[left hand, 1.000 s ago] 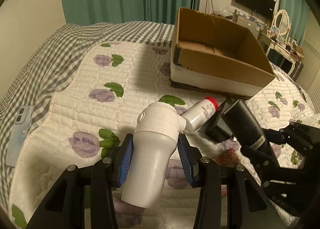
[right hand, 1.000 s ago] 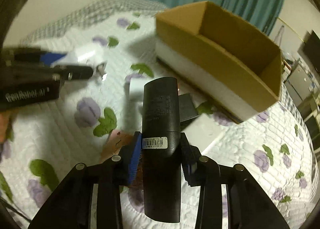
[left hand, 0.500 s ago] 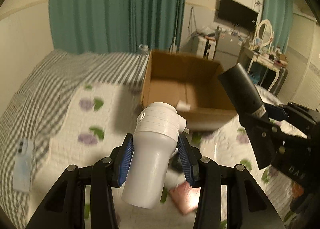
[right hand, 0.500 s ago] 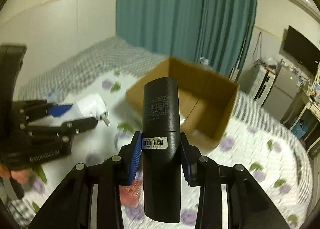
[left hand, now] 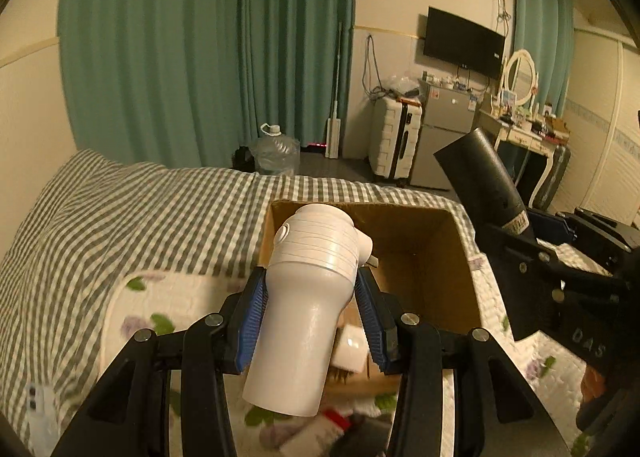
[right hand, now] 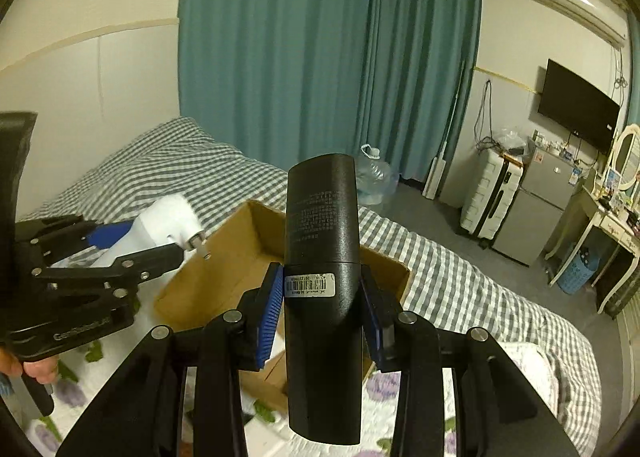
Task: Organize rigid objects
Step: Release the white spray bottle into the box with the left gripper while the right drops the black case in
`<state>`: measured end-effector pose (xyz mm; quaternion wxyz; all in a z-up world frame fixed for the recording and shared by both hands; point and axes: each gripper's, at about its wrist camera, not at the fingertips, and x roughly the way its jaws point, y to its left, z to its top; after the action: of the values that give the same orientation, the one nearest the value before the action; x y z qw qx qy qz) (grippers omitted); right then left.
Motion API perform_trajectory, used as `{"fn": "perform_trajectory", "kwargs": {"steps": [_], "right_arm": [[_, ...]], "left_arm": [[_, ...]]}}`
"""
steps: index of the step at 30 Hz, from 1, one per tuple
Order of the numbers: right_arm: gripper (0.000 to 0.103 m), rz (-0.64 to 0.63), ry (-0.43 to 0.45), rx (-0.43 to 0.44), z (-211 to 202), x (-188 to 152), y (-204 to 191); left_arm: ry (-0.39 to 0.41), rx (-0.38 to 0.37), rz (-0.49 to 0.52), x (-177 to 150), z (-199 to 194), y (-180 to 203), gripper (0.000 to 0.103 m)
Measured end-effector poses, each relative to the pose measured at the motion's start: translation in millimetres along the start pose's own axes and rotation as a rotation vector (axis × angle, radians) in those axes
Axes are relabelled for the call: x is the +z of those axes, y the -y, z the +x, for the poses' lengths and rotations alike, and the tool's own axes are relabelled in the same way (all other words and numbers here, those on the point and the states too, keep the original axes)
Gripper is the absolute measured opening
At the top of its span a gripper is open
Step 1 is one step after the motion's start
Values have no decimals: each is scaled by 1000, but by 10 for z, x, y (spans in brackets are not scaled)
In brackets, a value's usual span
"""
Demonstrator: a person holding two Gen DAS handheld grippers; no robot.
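Note:
My left gripper (left hand: 310, 311) is shut on a white plug-in device (left hand: 304, 297) with metal prongs, held above the near edge of the open cardboard box (left hand: 420, 241). My right gripper (right hand: 320, 309) is shut on a black cylindrical bottle (right hand: 322, 257) with a barcode label, held high over the same box (right hand: 236, 257). In the left wrist view the black bottle (left hand: 484, 181) and right gripper stand to the right of the box. In the right wrist view the white device (right hand: 160, 229) and left gripper are at the left. A white item (left hand: 352, 349) lies inside the box.
The box sits on a bed with a floral quilt (left hand: 160, 321) and grey checked sheet (left hand: 140, 209). A red-capped tube (left hand: 316, 429) lies on the quilt below my left gripper. Green curtains, a water jug (left hand: 274, 149), a suitcase, a small fridge and a dresser stand beyond the bed.
Both grippers have risen from the quilt with their objects and moved toward and over the cardboard box. The views now tilt up toward the room.

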<state>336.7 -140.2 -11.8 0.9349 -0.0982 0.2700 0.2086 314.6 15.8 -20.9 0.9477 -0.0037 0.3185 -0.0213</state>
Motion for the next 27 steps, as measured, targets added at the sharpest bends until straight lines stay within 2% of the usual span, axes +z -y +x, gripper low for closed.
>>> {"fn": "perform_trajectory", "kwargs": {"steps": [6, 10, 15, 20, 27], "right_arm": [[36, 20, -54, 8, 516, -126, 71], [36, 31, -79, 16, 767, -220, 90], [36, 36, -95, 16, 886, -325, 116], [36, 42, -102, 12, 897, -334, 154], [37, 50, -107, 9, 914, -347, 167]], "left_arm": [[-62, 5, 28, -133, 519, 17, 45], [-92, 12, 46, -214, 685, 30, 45], [-114, -17, 51, -266, 749, 51, 48], [-111, 31, 54, -261, 735, 69, 57], [-80, 44, 37, -249, 623, 16, 58]]}}
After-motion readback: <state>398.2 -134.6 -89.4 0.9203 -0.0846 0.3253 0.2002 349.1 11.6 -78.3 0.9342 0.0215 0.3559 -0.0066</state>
